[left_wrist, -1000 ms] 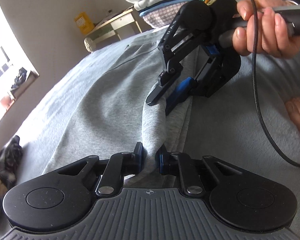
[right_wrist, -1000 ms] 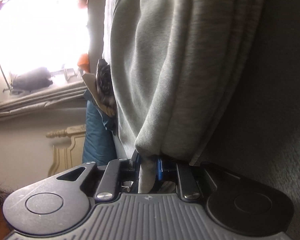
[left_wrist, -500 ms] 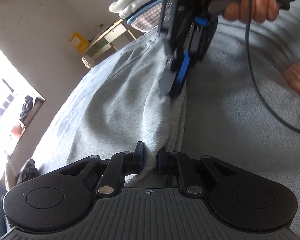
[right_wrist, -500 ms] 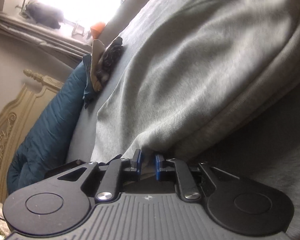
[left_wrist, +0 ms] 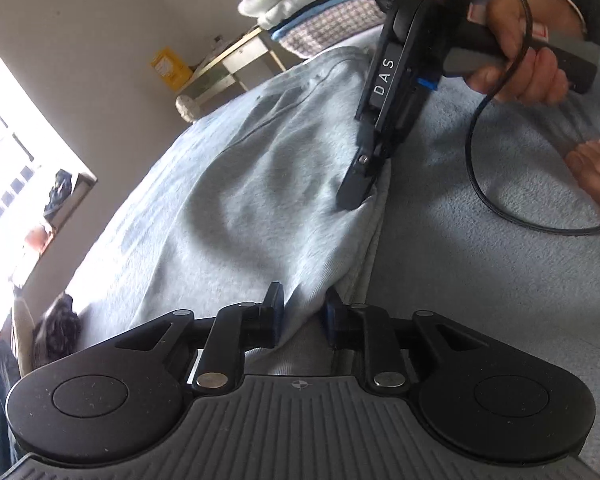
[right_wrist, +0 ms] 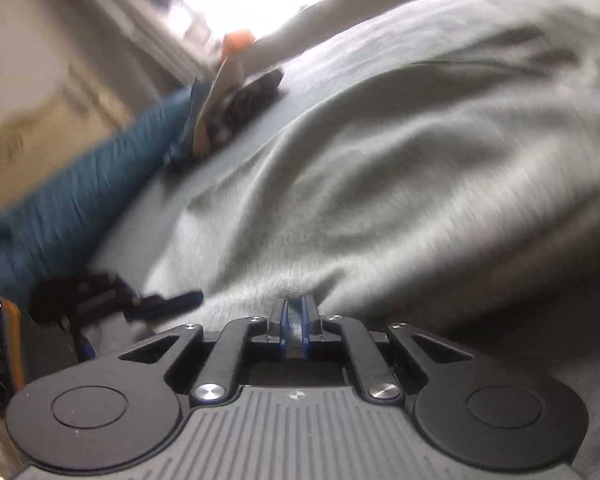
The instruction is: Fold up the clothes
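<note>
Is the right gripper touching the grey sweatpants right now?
Touching. In the left wrist view the right gripper has its tips pressed into the grey sweatpants; the right wrist view shows its jaws closed on a fold of the fabric.

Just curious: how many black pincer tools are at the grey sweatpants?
2: left gripper at the sweatpants' near end, jaws just opening around fabric; right gripper farther along the edge.

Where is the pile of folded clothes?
In the left wrist view, the folded pile sits top centre, beyond the grey garment, beside the small wooden table.
</note>
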